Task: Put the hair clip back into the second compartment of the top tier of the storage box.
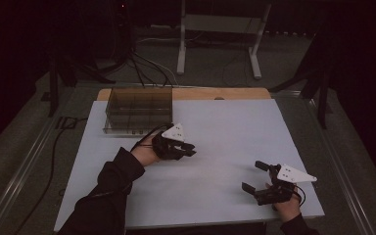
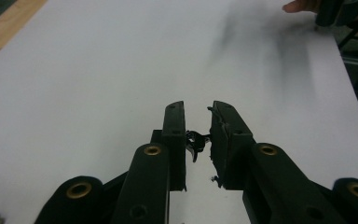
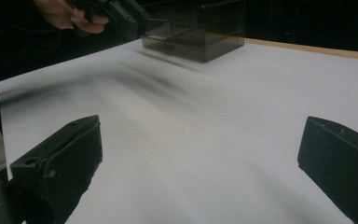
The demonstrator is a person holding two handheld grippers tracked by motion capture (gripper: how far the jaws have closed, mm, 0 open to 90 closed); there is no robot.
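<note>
Pinching a tiny black clip (image 2: 196, 141) between its nearly closed jaws, the left gripper (image 2: 198, 140) holds something light, stiff and easily dropped, while the right gripper (image 3: 200, 158) gapes empty.

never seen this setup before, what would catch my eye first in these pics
The white table stands out brightly in a dark room. A smoky see-through divided box sits at its far left corner. The left gripper, near the box, pinches a tiny black object, while the right gripper waits wide open at the near right.
</note>
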